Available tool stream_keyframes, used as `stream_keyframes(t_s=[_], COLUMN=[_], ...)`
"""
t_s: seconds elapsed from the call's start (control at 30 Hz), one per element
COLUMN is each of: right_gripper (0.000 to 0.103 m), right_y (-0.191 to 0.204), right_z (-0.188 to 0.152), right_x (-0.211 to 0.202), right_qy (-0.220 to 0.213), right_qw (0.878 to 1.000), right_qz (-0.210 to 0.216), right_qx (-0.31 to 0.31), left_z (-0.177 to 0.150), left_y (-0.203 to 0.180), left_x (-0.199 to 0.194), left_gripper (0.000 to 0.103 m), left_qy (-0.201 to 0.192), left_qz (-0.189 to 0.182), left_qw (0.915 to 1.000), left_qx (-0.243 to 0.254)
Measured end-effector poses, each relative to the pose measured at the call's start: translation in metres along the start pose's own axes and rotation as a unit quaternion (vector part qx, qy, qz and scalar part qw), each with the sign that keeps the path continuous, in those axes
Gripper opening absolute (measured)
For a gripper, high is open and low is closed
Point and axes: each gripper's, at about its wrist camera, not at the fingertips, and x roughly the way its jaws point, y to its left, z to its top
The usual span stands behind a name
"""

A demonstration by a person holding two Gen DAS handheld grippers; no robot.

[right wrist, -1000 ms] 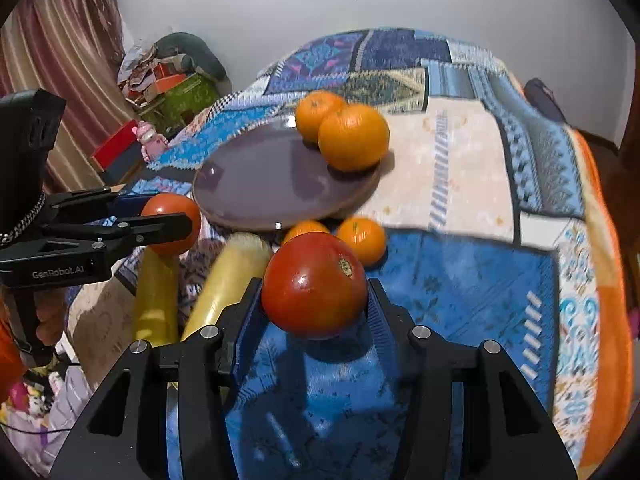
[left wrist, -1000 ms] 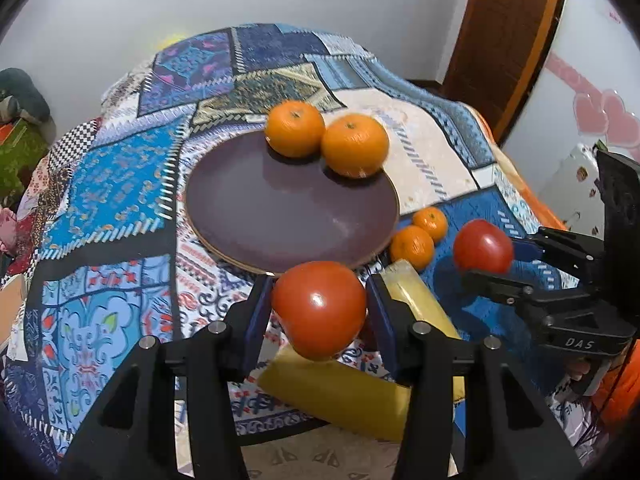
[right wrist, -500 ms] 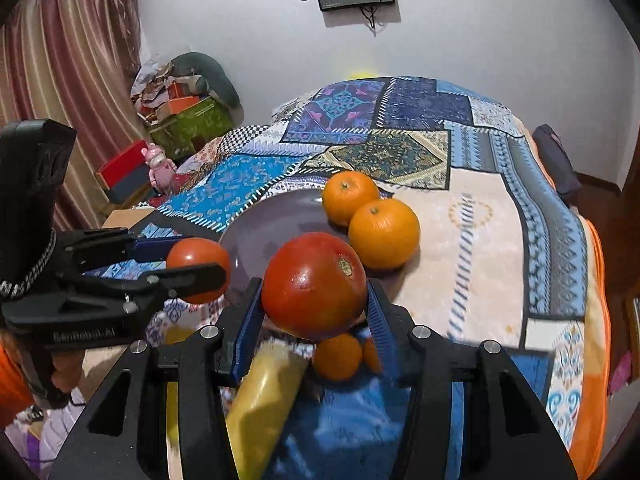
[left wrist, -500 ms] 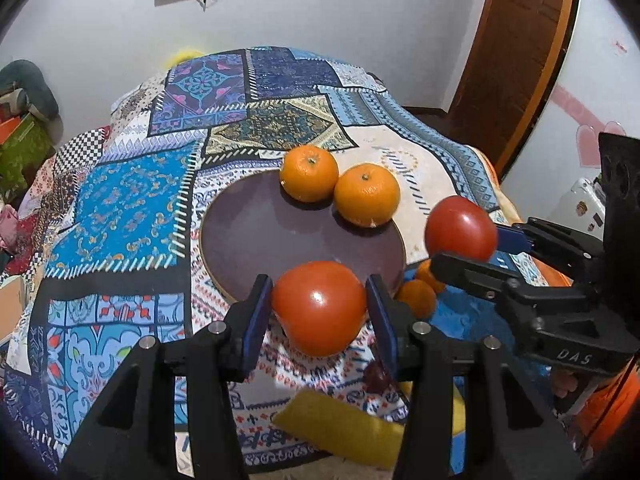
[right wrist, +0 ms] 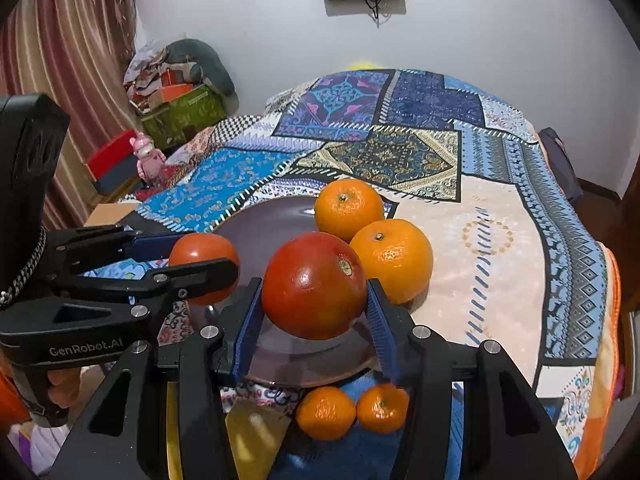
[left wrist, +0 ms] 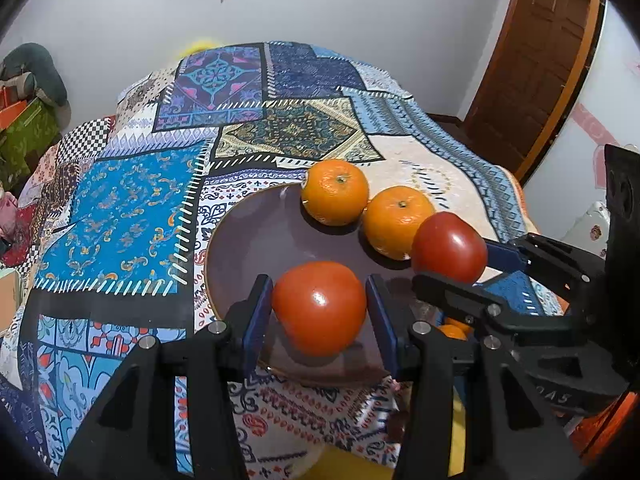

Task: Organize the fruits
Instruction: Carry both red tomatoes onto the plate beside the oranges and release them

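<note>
My left gripper (left wrist: 318,312) is shut on a red tomato (left wrist: 319,307), held over the near part of a dark purple plate (left wrist: 256,248). My right gripper (right wrist: 314,312) is shut on a second, larger tomato (right wrist: 314,285) above the same plate (right wrist: 264,220). Each gripper shows in the other's view: the right one (left wrist: 452,264) with its tomato (left wrist: 449,246), the left one (right wrist: 200,258) with its tomato (right wrist: 202,249). Two big oranges (left wrist: 335,192) (left wrist: 397,221) sit at the plate's far right rim.
Two small mandarins (right wrist: 326,412) (right wrist: 382,407) and yellow elongated fruit (right wrist: 256,436) lie on the patchwork cloth (left wrist: 120,208) in front of the plate. A wooden door (left wrist: 536,60) stands right. Boxes and a pink toy (right wrist: 146,158) are piled by the curtain.
Both grippers, each still holding its tomato, have moved forward from the cloth's near part to over the plate. The mandarins and yellow fruit now lie behind and below the fingers.
</note>
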Motion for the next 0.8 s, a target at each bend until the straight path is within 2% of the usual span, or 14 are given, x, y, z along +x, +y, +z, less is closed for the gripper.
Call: stream_keyframes(t_s=[0.3,0.8], right_gripper=[0.047,0.047], right_y=[-0.002,0.006], right_z=[0.003,0.007], right_x=[0.021,0.044], right_qy=[0.023,0.039], right_qw=[1.0,0.999], right_qz=[-0.002,0.005], right_qx=[-0.007,-0.034], left_z=[0.016,0.029], left_y=[0.012,0.022], left_x=[0.023,0.052], left_gripper=[0.048,0.048], left_qy=[0.01,0.02], left_qz=[0.012,-0.001], left_qw=[0.9999,0.9996], left_qx=[-0.001,-0.021])
